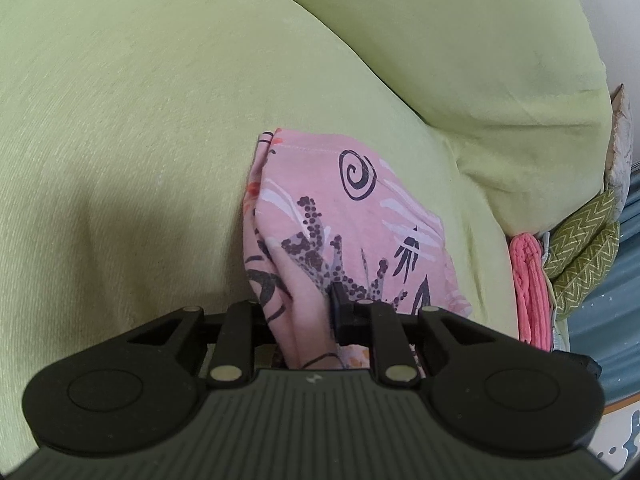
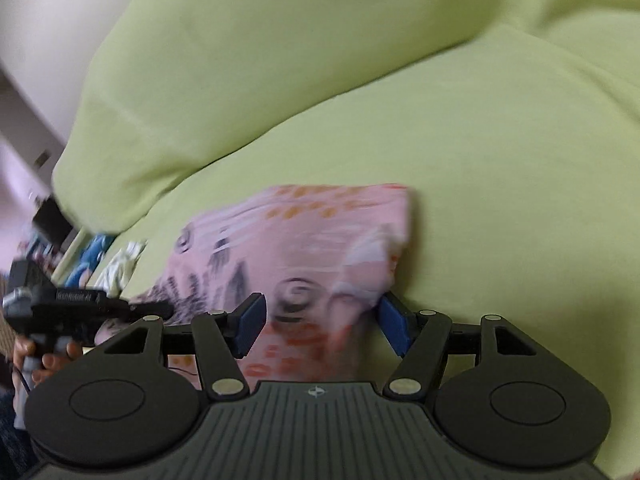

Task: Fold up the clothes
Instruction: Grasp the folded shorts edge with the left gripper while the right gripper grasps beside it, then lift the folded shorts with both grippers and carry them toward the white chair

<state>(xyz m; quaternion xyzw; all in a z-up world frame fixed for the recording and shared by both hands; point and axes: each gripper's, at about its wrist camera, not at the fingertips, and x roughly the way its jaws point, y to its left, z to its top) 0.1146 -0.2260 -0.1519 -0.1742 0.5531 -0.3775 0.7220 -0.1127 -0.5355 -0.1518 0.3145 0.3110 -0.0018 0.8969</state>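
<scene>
Already the pink printed garment [image 1: 344,216] lies folded small on the green sofa [image 1: 120,120], with the left tongs [image 1: 300,312] clamped on its near edge and the right tongs [image 2: 320,324] apart, so perhaps one last fold or the putting away is left.

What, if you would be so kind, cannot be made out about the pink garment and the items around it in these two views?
- Pink garment: its near edge is hidden by the left gripper in the left wrist view.
- Its print in the right wrist view is smeared by motion blur; the right gripper covers its near part.
- Coral folded cloth: cut off behind the green cushion.
- Blue and white items: too blurred to identify.
</scene>
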